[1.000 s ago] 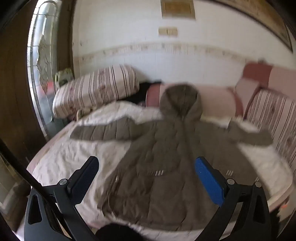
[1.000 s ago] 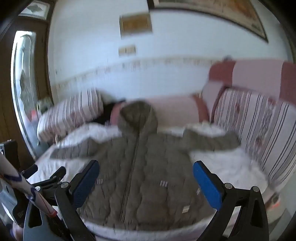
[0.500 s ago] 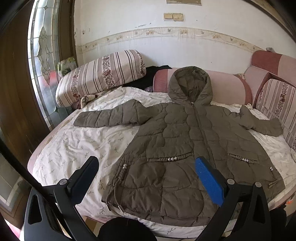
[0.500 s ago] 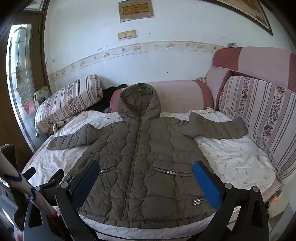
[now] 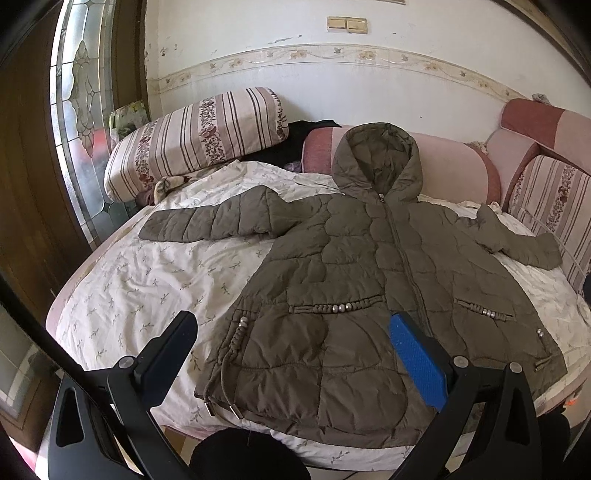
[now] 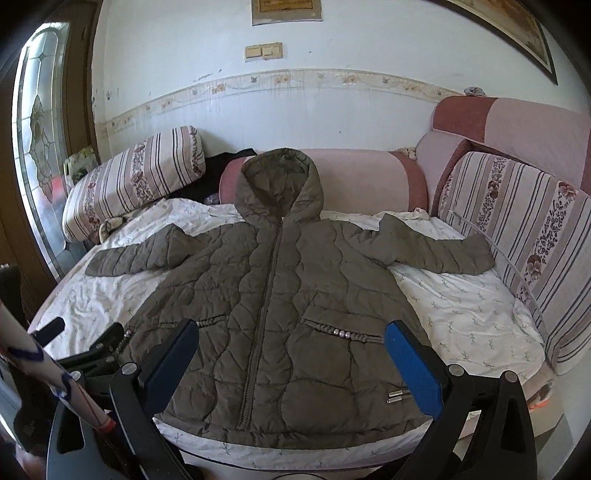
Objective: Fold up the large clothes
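Two handheld grippers hover side by side at the near edge of a bed, both with fingers spread wide and holding nothing. An olive-brown quilted hooded jacket point(image 5: 369, 280) point(image 6: 273, 299) lies flat and face up on a white sheet printed with small sprigs point(image 5: 147, 280) point(image 6: 461, 299). Its zip is closed, its hood rests against a pink bolster cushion point(image 5: 454, 166) point(image 6: 362, 173) at the far side, and its two sleeves stretch outward to either side. Its hem lies along the near edge of the bed, just beyond the fingertips.

From the left wrist view, the left gripper point(image 5: 291, 332) frames the jacket's lower left front, with one black finger point(image 5: 168, 354) over the sheet and one blue-padded finger point(image 5: 417, 358) over the quilting near the zip. From the right wrist view, the right gripper point(image 6: 291, 339) frames the lower middle of the jacket, and the left gripper point(image 6: 92, 350) shows at the lower left, beside the jacket's hem corner. Neither gripper touches the fabric.

A striped floral pillow point(image 5: 195, 140) point(image 6: 136, 177) leans at the far left. A striped floral sofa cushion point(image 6: 517, 236) stands along the right side. A stained glass window panel point(image 5: 81, 96) point(image 6: 37, 133) fills the left wall. A double light switch point(image 5: 347, 24) point(image 6: 264, 51) sits on the white wall above.
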Motion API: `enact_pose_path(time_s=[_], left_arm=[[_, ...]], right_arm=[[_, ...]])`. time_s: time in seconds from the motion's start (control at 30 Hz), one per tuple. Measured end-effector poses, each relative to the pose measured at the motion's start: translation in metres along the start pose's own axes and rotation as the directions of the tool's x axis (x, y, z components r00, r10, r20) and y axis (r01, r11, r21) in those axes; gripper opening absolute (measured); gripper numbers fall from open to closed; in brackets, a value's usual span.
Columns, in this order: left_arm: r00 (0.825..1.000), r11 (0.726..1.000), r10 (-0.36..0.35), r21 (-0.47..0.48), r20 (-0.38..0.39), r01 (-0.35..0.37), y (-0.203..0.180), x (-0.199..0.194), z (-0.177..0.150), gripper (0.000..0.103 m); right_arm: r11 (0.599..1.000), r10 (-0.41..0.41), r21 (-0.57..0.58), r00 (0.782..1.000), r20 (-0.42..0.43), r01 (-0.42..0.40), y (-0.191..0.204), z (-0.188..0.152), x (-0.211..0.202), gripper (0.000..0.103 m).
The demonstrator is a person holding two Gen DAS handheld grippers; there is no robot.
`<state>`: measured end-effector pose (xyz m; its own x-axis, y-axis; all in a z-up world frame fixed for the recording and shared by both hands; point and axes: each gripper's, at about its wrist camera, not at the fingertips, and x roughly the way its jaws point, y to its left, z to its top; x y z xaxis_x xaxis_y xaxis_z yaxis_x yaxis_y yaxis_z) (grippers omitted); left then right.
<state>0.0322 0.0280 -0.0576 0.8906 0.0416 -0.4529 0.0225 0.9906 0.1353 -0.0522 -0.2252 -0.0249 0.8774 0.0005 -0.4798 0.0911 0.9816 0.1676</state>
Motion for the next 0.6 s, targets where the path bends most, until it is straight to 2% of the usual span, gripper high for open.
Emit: enact_pose_path(time_s=[0.1, 0.2, 0.23, 0.3, 0.6], left_arm=[[0.999, 0.998, 0.014, 0.055, -0.050, -0.012, 0.000, -0.006, 0.000, 0.103], [0.997, 0.998, 0.021, 0.068, -0.070, -0.016, 0.000, -0.010, 0.001, 0.103], [0.998, 0.998, 0.019, 0.064, -0.066, -0.015, 0.001, -0.010, 0.002, 0.103], [1.000, 1.000, 0.006, 0.014, -0.009, -0.006, -0.002, -0.004, 0.000, 0.103], [0.997, 1.000, 0.013, 0.008, 0.071, -0.014, -0.009, -0.016, -0.002, 0.103]], right_arm=[[1.000, -0.004, -0.003, 1.000, -0.008, 0.004, 0.000, -0.002, 0.002, 0.103], [1.000, -0.006, -0.004, 1.000, -0.007, 0.006, -0.002, -0.003, 0.002, 0.103], [1.000, -0.007, -0.006, 1.000, -0.007, 0.006, -0.003, -0.004, 0.001, 0.103], [1.000, -0.011, -0.005, 1.000, -0.004, 0.011, -0.005, -0.005, 0.000, 0.103], [1.000, -0.015, 0.010, 1.000, 0.004, 0.015, -0.016, -0.010, -0.009, 0.103]])
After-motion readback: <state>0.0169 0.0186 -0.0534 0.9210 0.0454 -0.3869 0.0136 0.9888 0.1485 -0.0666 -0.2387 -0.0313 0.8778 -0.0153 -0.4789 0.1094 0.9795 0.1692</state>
